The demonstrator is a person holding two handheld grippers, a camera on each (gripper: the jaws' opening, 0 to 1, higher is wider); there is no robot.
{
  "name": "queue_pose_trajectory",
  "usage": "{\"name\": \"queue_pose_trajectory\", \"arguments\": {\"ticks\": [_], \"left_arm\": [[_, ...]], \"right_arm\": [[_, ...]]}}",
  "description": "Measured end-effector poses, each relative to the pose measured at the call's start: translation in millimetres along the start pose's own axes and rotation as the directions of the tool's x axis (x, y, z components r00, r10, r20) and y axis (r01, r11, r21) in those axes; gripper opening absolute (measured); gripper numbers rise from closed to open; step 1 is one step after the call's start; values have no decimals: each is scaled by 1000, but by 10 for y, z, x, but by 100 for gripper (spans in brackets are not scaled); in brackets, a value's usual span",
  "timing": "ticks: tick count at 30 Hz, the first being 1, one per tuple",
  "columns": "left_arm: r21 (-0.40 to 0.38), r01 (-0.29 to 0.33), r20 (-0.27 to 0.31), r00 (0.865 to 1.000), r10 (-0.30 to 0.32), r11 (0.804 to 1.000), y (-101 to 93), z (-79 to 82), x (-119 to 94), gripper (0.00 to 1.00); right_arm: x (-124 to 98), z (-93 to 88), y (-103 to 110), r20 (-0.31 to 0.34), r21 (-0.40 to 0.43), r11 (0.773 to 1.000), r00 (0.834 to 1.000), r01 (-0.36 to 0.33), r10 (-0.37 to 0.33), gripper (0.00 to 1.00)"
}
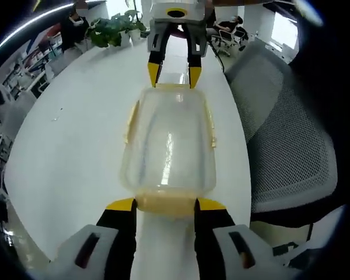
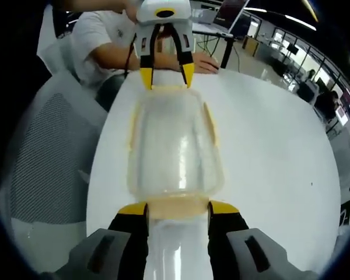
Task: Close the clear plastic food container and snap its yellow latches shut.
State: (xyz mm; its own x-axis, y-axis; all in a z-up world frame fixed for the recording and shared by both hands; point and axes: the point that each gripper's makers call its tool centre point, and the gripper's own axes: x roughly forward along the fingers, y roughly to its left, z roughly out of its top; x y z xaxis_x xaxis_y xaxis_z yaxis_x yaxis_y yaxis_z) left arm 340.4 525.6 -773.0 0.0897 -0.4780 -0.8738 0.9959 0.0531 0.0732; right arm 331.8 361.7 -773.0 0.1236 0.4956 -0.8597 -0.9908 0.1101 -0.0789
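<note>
Nearest in the left gripper view, left claw (image 1: 165,204) spread at the near short end of the clear container (image 1: 168,146), yellow tips flanking the yellow end latch (image 1: 165,203) there; touching or just beside, cannot tell. Same picture mirrored in the right gripper view: right claw (image 2: 178,208) spread, tips either side of the latch (image 2: 178,205) at its own end of the container (image 2: 175,146). Container resting flat on the white desk (image 1: 76,151), between the two claws, long axis running from one to the other. Lid apparently on top already, judging from the closed, domed look. Side latches (image 1: 210,125) standing a little off the walls, so probably not snapped. End latches hard to read; likely being pressed or about to be. By that judgement, closing done, latching still mostly ahead, side ones left after the ends.

Farther on, opposite claw visible at the far end in each view, also spread over the far latch. Desk top plain white, glossy. Grey mesh chair (image 1: 286,146) just beside the desk edge. Beyond, potted plants (image 1: 114,26) on the far desk end, seated people, office shelving, ceiling light strips.
</note>
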Motion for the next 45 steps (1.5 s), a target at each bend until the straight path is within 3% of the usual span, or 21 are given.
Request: {"name": "queue_pose_trajectory", "arguments": {"ticks": [15,45], "left_arm": [[15,-14,-10,1000,14,1000,63,74,17,38],[46,-28,12,1000,28,999,133,536,164,38]], "right_arm": [[-82,-12,-60,-4,-5,1000,1000,12,-12,38],[-366,-378,-178,-53,6,997,996,71,-71,38]]}}
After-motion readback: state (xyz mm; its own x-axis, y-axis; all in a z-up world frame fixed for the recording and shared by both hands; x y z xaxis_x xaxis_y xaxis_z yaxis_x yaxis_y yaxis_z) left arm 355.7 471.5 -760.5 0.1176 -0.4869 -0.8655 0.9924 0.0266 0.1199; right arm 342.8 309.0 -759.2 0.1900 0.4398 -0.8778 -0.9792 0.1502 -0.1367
